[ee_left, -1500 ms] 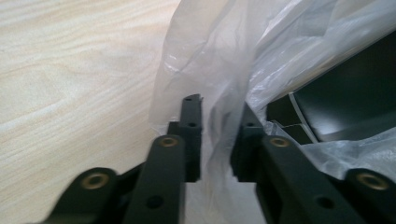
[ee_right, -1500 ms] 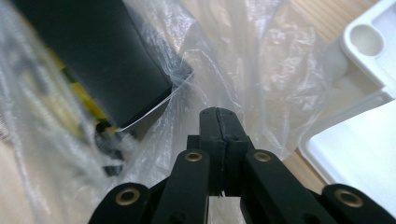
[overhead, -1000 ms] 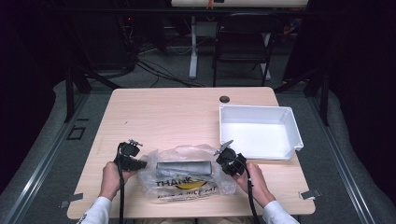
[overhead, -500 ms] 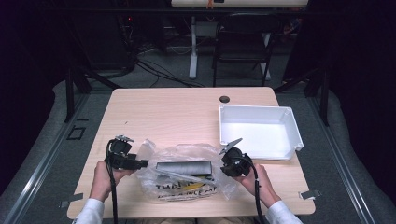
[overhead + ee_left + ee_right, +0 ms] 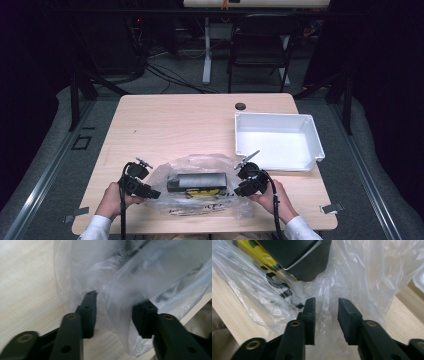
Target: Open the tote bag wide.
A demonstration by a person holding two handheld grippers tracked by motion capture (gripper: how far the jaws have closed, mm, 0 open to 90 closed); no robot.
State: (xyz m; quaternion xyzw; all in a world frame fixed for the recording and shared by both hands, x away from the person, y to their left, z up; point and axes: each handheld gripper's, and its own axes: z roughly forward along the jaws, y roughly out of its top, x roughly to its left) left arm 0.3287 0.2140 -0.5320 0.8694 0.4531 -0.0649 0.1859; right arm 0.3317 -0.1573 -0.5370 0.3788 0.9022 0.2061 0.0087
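**Q.** Where does the main object lie, and how is it enclosed?

**A.** A clear plastic bag (image 5: pixel 202 187) with dark printed lettering lies at the near edge of the wooden table (image 5: pixel 185 122). Inside it rests a dark box-shaped item (image 5: pixel 197 181) over something yellow; what the item is cannot be told. A white bin (image 5: pixel 278 141) stands to the right, near the bag but apart from it.

**Q.** Why are the two grippers placed at opposite ends?

**A.** The left gripper (image 5: pixel 151 192) meets the bag's left edge and the right gripper (image 5: pixel 245 189) its right edge, a placement that would suit spreading or lifting the film from both sides; this is a judgement.

**Q.** What is the state of the jaws?

**A.** In the left gripper view the left gripper's (image 5: pixel 115 312) jaws stand well apart, with a fold of film between them, unpinched. In the right gripper view the right gripper's (image 5: pixel 326 312) jaws are parted more narrowly, astride crumpled film but not clamped on it.
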